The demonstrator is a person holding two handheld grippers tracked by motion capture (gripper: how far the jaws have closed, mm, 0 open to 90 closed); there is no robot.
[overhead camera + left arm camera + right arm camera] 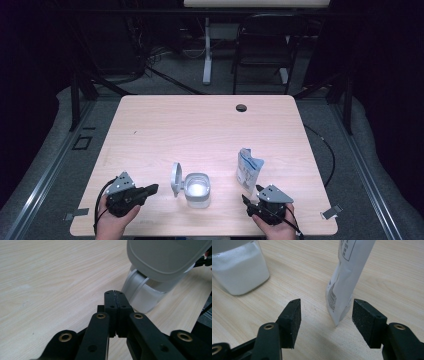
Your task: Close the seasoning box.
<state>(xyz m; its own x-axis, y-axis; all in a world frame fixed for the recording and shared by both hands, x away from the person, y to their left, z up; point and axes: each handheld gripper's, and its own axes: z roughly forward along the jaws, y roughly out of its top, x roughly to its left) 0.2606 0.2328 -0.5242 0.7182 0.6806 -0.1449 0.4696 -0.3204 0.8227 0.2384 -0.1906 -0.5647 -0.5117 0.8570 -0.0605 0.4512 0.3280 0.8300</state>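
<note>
So the main thing here is the pouch, a white and blue refill bag standing upright on the near right part of the table. Its top looks crumpled, maybe already opened, though I can't be sure from here. It stands on its own, so it's easy to grab by the sides.

The right gripper sits just near of it, pointing at it with its jaws spread wide. In the right gripper view the pouch stands just beyond the gap between the two pads, a bit to the right, and neither pad touches it. My guess is that's a lineup for a pinch on the lower half.

Left of the pouch, a little apart, is the container, a clear square tub partly filled with white powder. Its lid is flipped up on the left side, so the mouth is free for pouring, I reckon.

The left gripper is further left, near the lid but not touching it, jaws fully closed on nothing. Seems parked out of the way.

Count: one pouch, one container with one lid, two grippers, one table. There's also one folding chair on the floor beyond the far edge.
</note>
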